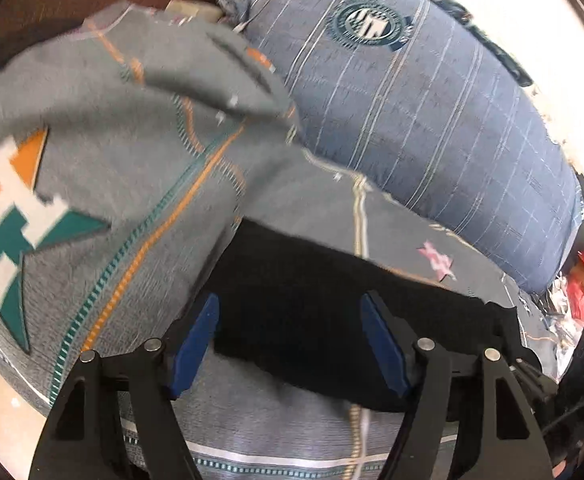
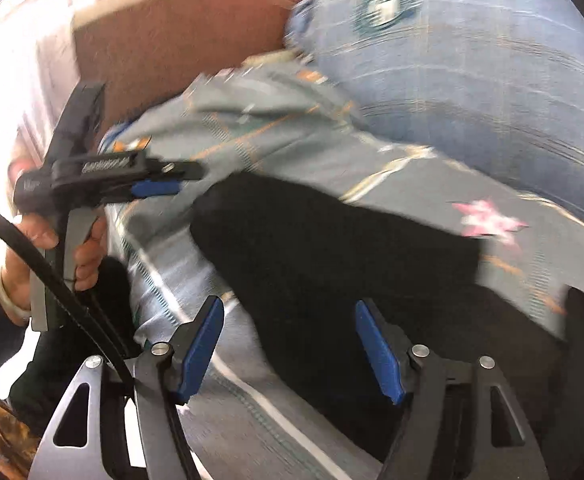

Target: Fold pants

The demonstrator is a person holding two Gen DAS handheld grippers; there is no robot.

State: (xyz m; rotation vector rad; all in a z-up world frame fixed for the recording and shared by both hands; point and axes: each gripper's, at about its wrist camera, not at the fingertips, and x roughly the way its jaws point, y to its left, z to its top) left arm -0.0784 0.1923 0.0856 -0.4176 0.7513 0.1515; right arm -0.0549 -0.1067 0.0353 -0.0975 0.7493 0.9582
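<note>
Both sets of fingers stand apart and hold nothing. The left gripper (image 1: pixel 290 344) hovers just above the black pants (image 1: pixel 332 316), its blue pads (image 1: pixel 196 344) spread to either side of the cloth without pinching it. The right gripper (image 2: pixel 290 348) is spread the same way over the dark fabric from its own side. The left tool shows in the right view too, held in the person's hand (image 2: pixel 32 256).

The pants lie on the bed as a compact dark rectangle on the grey patterned bedsheet (image 1: pixel 112 184), near the blue striped pillow (image 1: pixel 432 128). From that shape I'd say at least one fold is done. Both views are blurred, so I can't count layers. What is left is likely a final fold or a tidy-up, though it may already be finished.
</note>
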